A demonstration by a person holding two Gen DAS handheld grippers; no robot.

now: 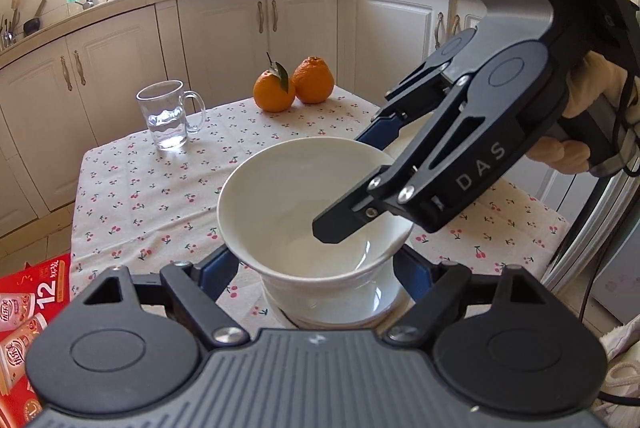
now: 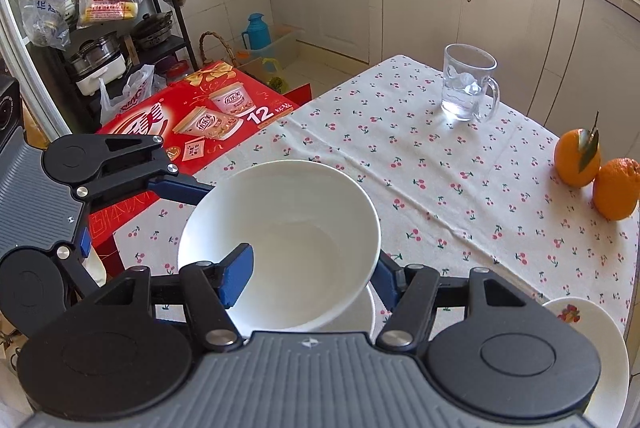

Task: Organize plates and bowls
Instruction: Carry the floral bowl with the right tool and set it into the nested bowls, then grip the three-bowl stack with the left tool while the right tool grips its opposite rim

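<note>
A white bowl (image 1: 288, 187) (image 2: 280, 228) sits over a second white bowl (image 1: 332, 304) (image 2: 371, 308) near the front of the cherry-print table (image 1: 160, 187). My right gripper (image 2: 310, 276) (image 1: 346, 183) is shut on the upper bowl's wall, with one blue pad (image 2: 236, 276) inside and the other finger outside. My left gripper (image 1: 320, 260) straddles the same bowl just under its flared rim. Its fingers (image 2: 180, 187) press the outer wall, and their tips are hidden by the rim. A plate with a fruit print (image 2: 580, 340) lies at the table's near right edge.
A glass mug of water (image 1: 166, 115) (image 2: 466, 87) and two oranges (image 1: 294, 85) (image 2: 596, 175) stand farther back on the table. A red carton (image 2: 208, 115) (image 1: 28, 308) sits on the floor to the left. Kitchen cabinets run behind.
</note>
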